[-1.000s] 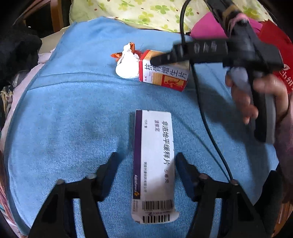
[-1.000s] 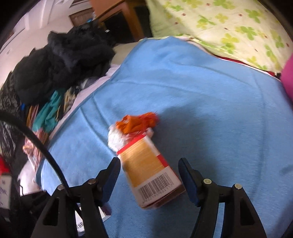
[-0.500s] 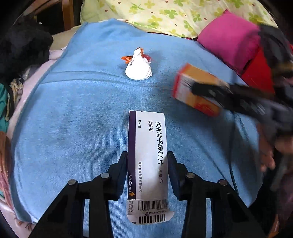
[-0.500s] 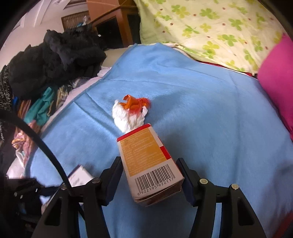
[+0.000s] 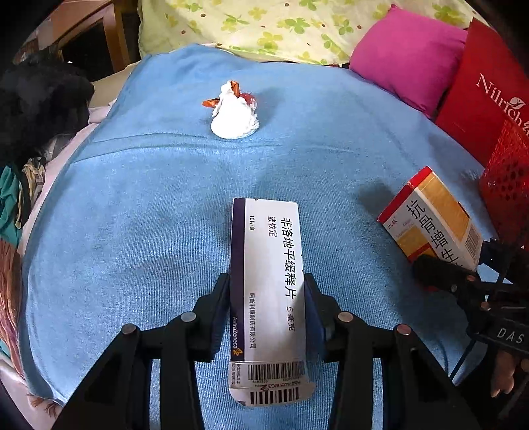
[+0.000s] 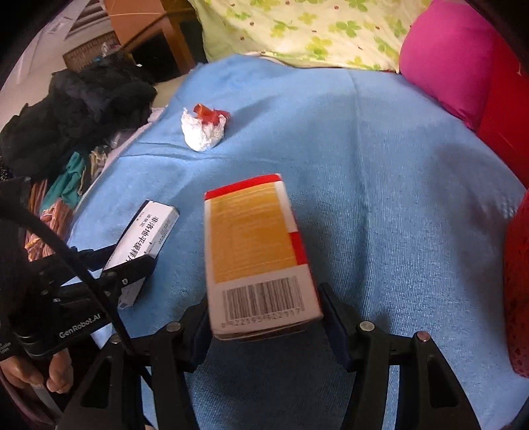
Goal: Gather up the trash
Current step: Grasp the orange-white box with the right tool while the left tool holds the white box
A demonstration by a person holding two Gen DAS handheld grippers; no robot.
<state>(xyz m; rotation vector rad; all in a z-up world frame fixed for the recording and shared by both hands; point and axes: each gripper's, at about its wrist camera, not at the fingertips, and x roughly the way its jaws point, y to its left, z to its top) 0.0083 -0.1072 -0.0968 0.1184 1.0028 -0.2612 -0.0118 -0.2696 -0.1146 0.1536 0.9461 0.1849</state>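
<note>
A long white and purple medicine box lies on the blue blanket, and my left gripper is shut on its near half. The same white box shows at the left of the right wrist view. My right gripper is shut on an orange and red medicine box, lifted above the blanket; that orange box appears at the right of the left wrist view. A crumpled white tissue with an orange wrapper sits farther back on the blanket, also seen as the tissue.
A red perforated basket stands at the right edge, next to a red bag and a pink cushion. A flowered pillow lies behind. Dark clothes pile up on the left. A person's hand holds the left gripper.
My left gripper closed onto the white box. My right gripper closed on the orange box, lifted it away from the tissue and carried it to the right toward the red basket.
</note>
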